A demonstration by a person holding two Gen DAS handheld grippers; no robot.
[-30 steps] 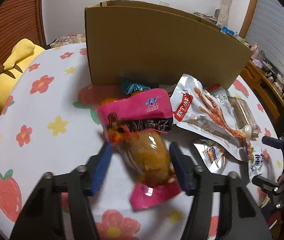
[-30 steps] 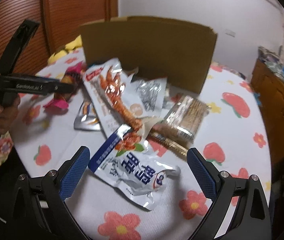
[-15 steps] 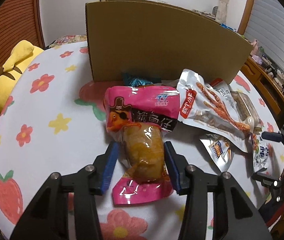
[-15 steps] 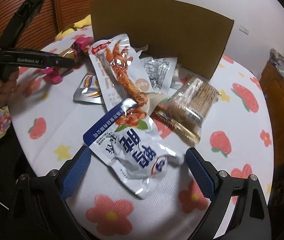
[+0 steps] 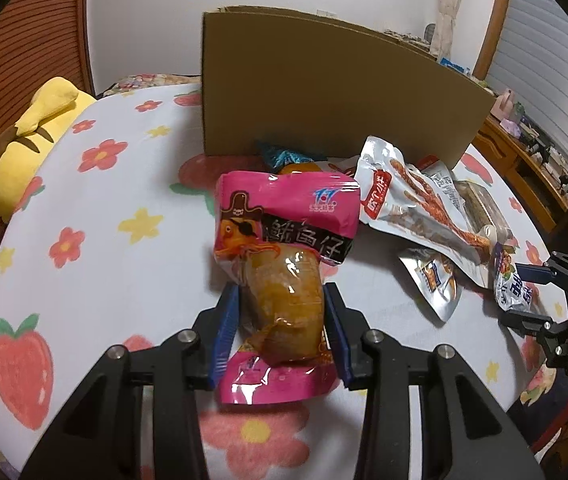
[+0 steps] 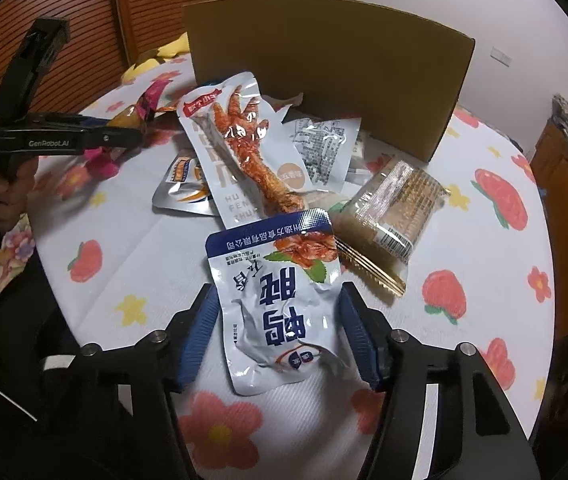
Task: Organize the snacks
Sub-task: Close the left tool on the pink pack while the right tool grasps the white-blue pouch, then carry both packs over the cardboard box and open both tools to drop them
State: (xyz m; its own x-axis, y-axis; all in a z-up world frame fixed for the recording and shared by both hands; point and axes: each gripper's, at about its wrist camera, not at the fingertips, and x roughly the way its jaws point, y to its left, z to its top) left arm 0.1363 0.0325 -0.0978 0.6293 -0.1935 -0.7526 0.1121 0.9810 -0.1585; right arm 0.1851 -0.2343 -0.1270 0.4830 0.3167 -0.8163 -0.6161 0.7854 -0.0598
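My left gripper (image 5: 282,312) is shut on a pink squid snack bag (image 5: 284,248), its blue pads pressing both sides of the clear lower half, and lifts it off the table. My right gripper (image 6: 280,320) straddles a white and blue snack pouch (image 6: 276,300); its pads are near the pouch's edges, and I cannot tell if they touch. A cardboard box (image 5: 323,96) stands at the back of the table and also shows in the right wrist view (image 6: 323,52). A chicken-foot pouch (image 6: 244,148) lies in front of it.
The round table (image 5: 124,264) has a floral cloth. A silver pouch (image 6: 182,188), a biscuit pack (image 6: 395,208) and a printed white packet (image 6: 323,152) lie near the box. A yellow plush (image 5: 28,140) sits at the table's left edge. A wooden cabinet (image 6: 567,176) stands right.
My left gripper closed onto the pink bag and raised it. My right gripper moved forward over the white and blue pouch and narrowed around it.
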